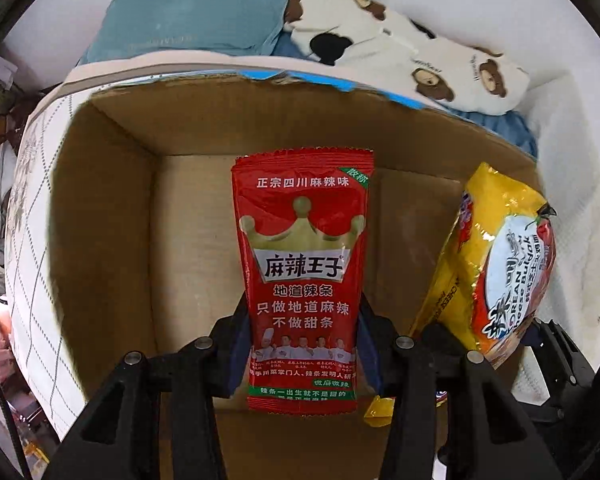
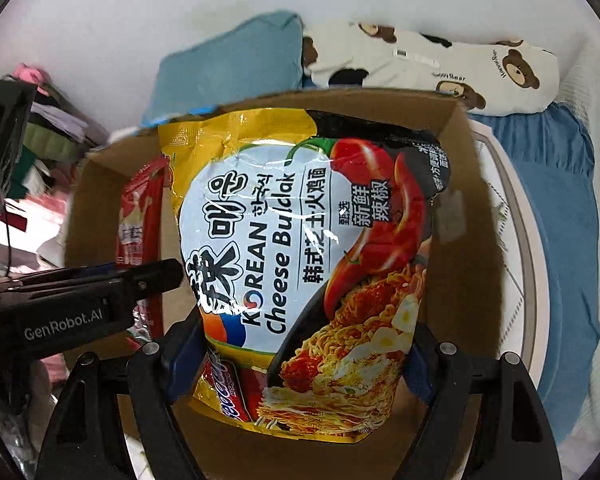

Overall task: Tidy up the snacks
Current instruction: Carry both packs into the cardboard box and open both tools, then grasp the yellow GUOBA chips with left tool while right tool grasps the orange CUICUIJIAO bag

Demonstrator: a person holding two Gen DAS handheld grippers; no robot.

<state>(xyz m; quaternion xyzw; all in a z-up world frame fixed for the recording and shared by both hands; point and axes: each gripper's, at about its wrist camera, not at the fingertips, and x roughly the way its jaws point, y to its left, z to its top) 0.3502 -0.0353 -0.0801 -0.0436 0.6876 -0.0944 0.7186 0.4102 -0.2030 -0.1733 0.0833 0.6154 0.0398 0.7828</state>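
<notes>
The left gripper (image 1: 302, 344) is pinching a red spicy-strip packet (image 1: 302, 276) and the right gripper (image 2: 300, 360) is clamping a Cheese Buldak noodle bag (image 2: 300, 264), both over the cardboard box (image 1: 112, 216), apparently for dropping in

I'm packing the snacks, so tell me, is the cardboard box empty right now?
Apparently empty: the left wrist view shows bare floor in the cardboard box; the red pouch and noodle packet hang above it, partly hiding it.

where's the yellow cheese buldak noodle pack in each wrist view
Left wrist view: the yellow noodle pack is at the right edge, over the cardboard box, beside the red snack pouch.
Right wrist view: it fills the centre, clamped in the right gripper.
Shared landmark: the bear-print cloth behind the box.
</notes>
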